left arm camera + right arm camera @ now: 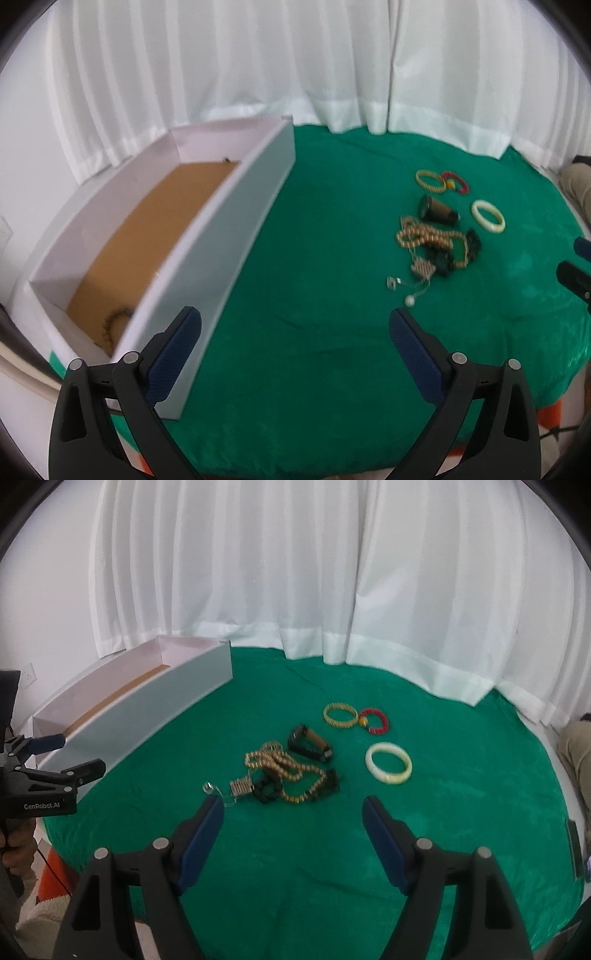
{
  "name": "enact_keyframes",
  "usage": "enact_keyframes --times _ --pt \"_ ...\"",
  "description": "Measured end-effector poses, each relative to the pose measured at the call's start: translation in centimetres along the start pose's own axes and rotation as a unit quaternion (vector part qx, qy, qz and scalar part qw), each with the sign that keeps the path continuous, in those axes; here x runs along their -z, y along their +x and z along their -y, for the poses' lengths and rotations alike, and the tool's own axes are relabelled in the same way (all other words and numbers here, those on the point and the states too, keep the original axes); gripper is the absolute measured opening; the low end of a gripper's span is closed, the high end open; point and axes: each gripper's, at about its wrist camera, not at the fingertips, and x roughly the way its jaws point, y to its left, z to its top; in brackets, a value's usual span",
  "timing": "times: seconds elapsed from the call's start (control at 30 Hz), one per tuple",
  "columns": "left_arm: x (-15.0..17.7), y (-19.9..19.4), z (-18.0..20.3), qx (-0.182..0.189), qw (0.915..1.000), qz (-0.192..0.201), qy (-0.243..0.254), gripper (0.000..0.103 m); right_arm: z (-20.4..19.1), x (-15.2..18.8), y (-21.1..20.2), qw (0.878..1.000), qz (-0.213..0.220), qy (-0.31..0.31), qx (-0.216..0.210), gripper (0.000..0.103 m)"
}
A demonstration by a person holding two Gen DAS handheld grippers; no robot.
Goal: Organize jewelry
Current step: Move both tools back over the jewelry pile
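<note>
While we look through the left wrist view, our left gripper [295, 328] hangs wide open over the green cloth [314, 295], holding nothing. Just left of it sits the white box [221, 236] with a brown floor; a dark beaded bracelet [112, 325] already lies in its near corner. Jewelry sits well apart to the right: gold bangle [430, 181], red beaded bracelet [458, 182], white bangle [488, 216], a tangled pile of gold bead chains [424, 236] and a pearl pendant [410, 301] on a thin chain.

Switching to the right wrist view, our right gripper [293, 812] is also spread wide and empty, hovering near the tangle [288, 771]. A dark cuff [309, 744] lies just behind the pile, the white bangle [388, 763] to the right, the gold bangle [340, 716] touching the red bracelet [375, 720] further back.

We judge the bangles stiff, light and likely slippery: pinch across one rim wall. Chains look limp and snag-prone: grab at a thick bead cluster, lift slowly, or neighbours may drag along. Thin pendant chain looks fragile.
</note>
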Motion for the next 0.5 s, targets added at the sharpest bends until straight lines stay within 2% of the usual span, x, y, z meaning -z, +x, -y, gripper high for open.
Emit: enact_keyframes --times 0.13,0.33,0.5 --pt "0.9 1.3 0.9 0.021 0.9995 -0.017 0.015 0.102 0.2 1.2 1.0 1.000 -0.020 0.010 -0.007 0.079" --pt "0.8 1.8 3.1 0.089 0.9949 -0.022 0.043 0.101 0.5 2.3 2.7 0.998 -0.050 0.019 -0.014 0.079" --pt "-0.4 2.7 5.2 0.142 0.9872 -0.020 0.070 0.101 1.4 3.1 3.8 0.997 -0.070 0.032 -0.015 0.079"
